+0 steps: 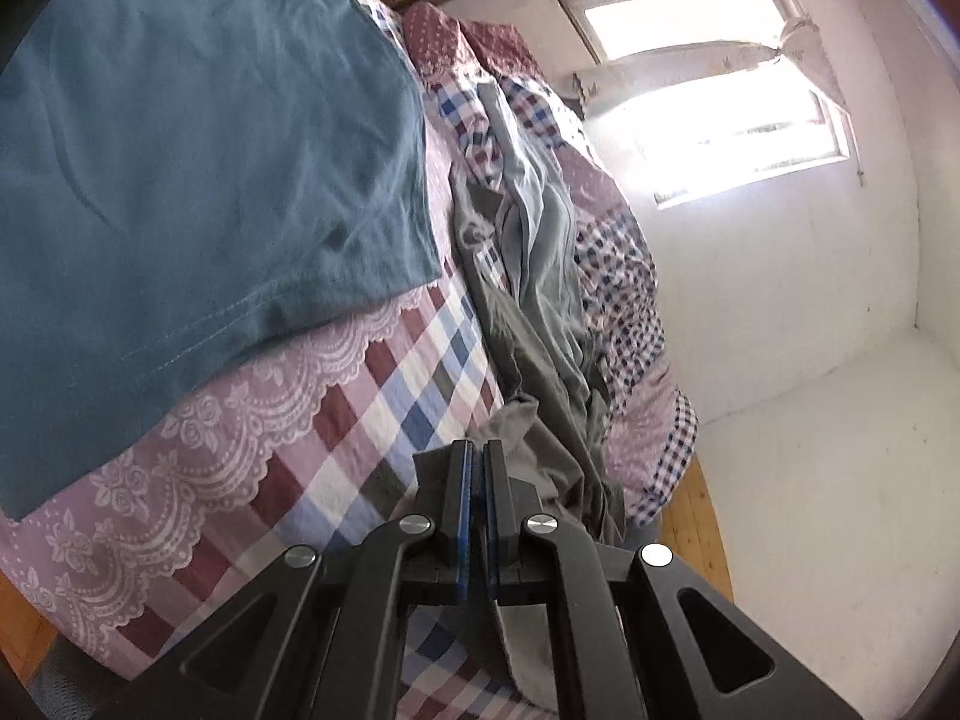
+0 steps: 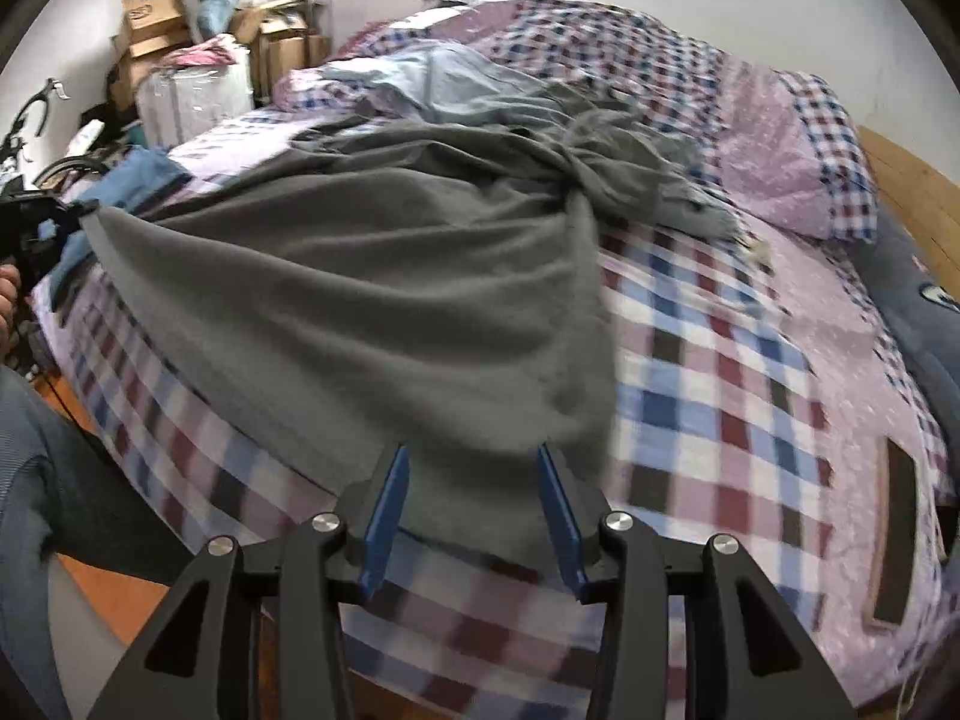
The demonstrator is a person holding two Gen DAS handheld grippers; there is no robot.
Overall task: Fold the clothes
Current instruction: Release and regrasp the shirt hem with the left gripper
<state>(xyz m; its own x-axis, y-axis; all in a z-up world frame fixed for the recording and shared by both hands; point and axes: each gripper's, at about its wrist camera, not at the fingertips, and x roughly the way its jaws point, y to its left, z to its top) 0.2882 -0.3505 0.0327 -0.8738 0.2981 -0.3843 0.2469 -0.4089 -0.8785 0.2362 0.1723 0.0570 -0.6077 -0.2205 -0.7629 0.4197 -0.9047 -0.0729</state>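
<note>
Grey fabric dominates both views: a grey garment lies spread and rumpled over the bed, its near edge drawn toward the foot of the bed and its far end twisted into a bunch close to the pillow. The left gripper is clenched on a corner of that grey garment, with a flap of cloth showing on either side of the closed blue pads and the rest trailing away across the bed. From the right wrist view this corner appears lifted and pulled taut at the left of the garment, where a hand holds the tool. The right gripper stands released, its blue fingers spread wide with the garment's near hem lying between them; whether the pads touch the cloth cannot be told, and the picture is blurred by motion. Holding two corners of one edge would let the garment be stretched flat, which seems the reason for this placing. A blue garment lies flat on the bed beside the grey one, on the left gripper's side; whether it is folded I cannot tell. A lighter grey-blue cloth sits beyond the grey garment, near the pillow.
</note>
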